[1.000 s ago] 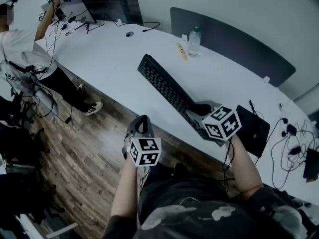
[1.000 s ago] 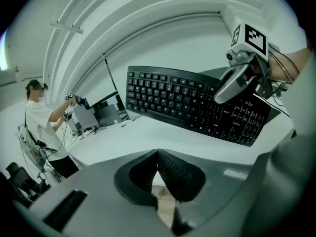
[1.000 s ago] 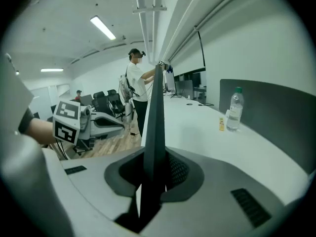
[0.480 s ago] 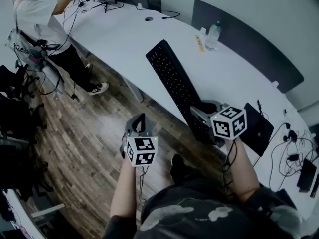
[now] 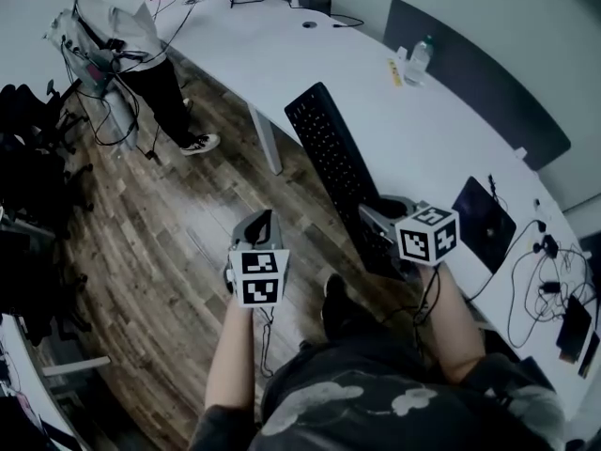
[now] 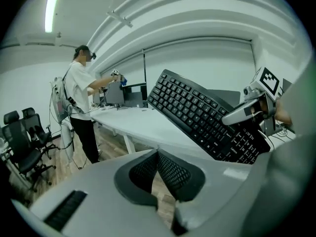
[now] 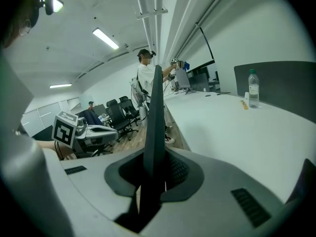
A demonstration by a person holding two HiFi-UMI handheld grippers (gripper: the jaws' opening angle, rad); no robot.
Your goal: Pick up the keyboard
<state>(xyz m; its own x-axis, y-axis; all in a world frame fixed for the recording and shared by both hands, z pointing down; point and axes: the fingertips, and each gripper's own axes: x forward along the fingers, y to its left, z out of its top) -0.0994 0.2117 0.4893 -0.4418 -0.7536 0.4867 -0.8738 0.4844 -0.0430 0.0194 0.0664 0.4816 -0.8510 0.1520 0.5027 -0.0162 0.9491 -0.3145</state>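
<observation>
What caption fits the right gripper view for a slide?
Right hand-held gripper clamps black keyboard edge-on beside white table.

The keyboard (image 5: 333,153) is matt black plastic; the bench (image 5: 282,54) smooth, faintly glossy white; the floor (image 5: 160,224) grained wood planks; the left gripper (image 6: 157,153) matt grey plastic with finely dimpled black pads (image 6: 174,174).

- One keyboard (image 5: 336,163).
- Two claws: the left claw (image 5: 266,222) and the right claw (image 5: 377,216).
- One tabletop (image 5: 282,64).
- One water bottle (image 5: 419,59), beyond the keyboard.
- One closed laptop (image 5: 484,224), right of the keyboard.
- One standing person (image 5: 122,17), far left of the keyboard.
</observation>
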